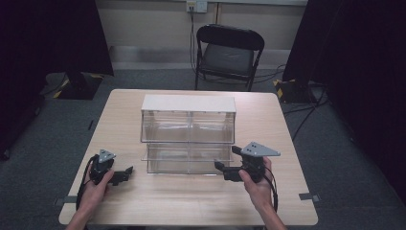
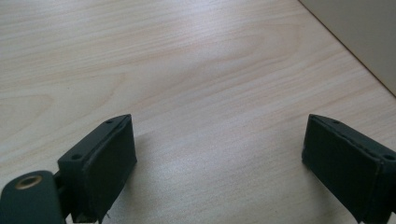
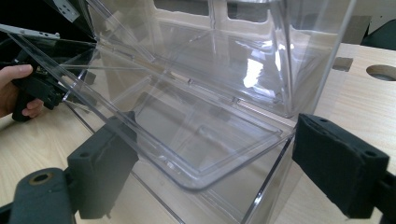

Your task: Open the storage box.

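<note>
Two hands at near edge of surface, each on a gripper. Left gripper low over bare wood left of clear plastic organizer, apart from it; jaws spread wide, nothing between. Right gripper at organizer's lower right front corner, jaws spread, flanking hinged lid of lower tier; contact with plastic not discernible. Organizer centred on surface, two tiers, white top. Black folding chair beyond far edge.
</note>
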`<state>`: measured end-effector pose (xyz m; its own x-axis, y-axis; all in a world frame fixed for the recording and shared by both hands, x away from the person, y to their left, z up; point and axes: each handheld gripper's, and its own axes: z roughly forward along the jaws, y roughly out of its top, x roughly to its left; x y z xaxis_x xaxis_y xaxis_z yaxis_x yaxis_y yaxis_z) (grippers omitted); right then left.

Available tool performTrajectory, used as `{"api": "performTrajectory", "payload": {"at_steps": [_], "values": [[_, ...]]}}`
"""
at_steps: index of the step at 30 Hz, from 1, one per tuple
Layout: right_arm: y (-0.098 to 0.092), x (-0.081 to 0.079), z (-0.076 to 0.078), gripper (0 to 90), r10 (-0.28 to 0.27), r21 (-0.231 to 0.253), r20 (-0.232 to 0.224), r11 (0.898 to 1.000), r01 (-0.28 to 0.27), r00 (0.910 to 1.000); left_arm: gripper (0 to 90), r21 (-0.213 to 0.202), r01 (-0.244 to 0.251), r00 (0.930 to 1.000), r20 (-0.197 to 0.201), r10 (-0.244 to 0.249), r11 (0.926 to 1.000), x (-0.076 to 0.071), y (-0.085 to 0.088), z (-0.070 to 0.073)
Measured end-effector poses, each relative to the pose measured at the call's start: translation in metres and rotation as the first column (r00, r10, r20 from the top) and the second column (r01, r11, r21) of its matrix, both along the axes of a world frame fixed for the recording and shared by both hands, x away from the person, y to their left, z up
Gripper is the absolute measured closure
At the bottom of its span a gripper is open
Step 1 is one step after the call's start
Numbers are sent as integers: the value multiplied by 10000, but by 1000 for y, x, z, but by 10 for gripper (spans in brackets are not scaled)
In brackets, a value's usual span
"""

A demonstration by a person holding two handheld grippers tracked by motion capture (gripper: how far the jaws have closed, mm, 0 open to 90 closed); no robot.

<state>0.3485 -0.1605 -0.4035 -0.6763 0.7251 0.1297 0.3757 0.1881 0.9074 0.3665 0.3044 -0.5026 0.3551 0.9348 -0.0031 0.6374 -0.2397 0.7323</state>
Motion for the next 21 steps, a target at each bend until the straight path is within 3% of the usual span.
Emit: {"api": "performTrajectory", "payload": {"at_steps": [18, 21], "values": [[2, 9, 9, 134, -129, 180, 59, 9998, 128, 9999, 92, -1, -1, 10000, 0, 1, 10000, 0, 0, 0], [2, 13, 13, 134, -183, 414, 114, 9990, 179, 9998, 92, 2, 2, 10000, -2, -2, 10000, 0, 0, 0]]}}
